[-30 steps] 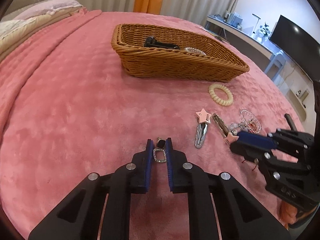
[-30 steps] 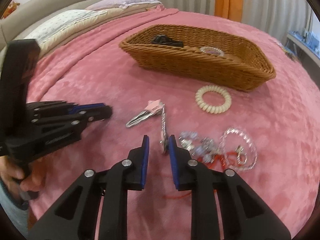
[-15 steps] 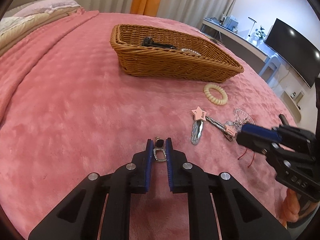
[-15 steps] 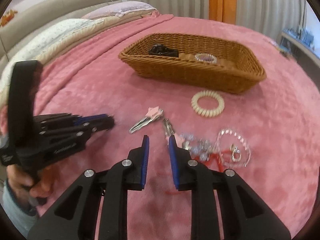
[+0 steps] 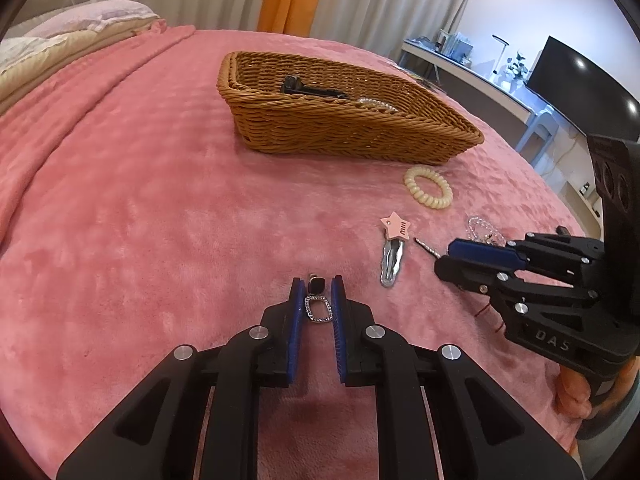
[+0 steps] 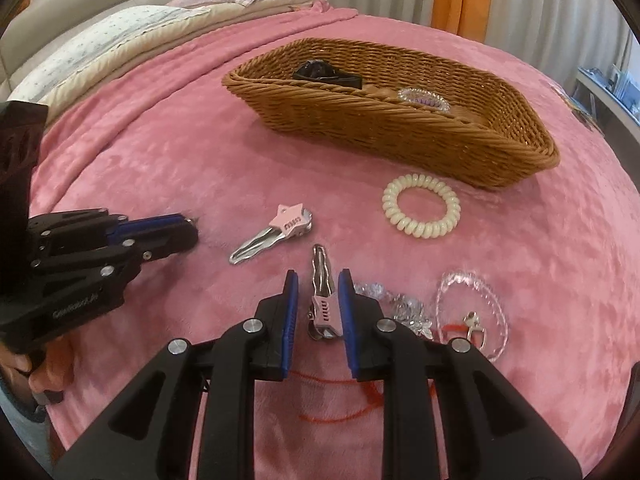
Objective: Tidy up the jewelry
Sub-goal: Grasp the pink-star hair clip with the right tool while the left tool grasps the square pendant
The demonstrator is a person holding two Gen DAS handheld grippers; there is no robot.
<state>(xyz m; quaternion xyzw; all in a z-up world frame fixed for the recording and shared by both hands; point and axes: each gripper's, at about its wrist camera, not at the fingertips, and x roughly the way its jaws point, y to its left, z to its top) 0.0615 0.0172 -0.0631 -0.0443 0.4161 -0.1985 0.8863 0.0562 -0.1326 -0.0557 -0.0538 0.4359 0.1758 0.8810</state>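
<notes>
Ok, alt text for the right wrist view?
The right gripper fingers straddle a pink-tipped hair clip on a pink blanket. Beyond lie a star clip, a coil hair tie and a wicker basket.

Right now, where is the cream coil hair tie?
The hair tie lies flat on the pink blanket, right of centre in the right wrist view, just in front of the basket and beyond the star clip.

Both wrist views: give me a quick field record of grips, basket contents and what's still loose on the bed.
left gripper: shut on rhinestone earring
right gripper: shut on pink hair clip
wicker basket: holds black clip and clear bracelet
loose on pink blanket: star hair clip, cream coil hair tie, silver jewelry pile, clear bead bracelet, red string
</notes>
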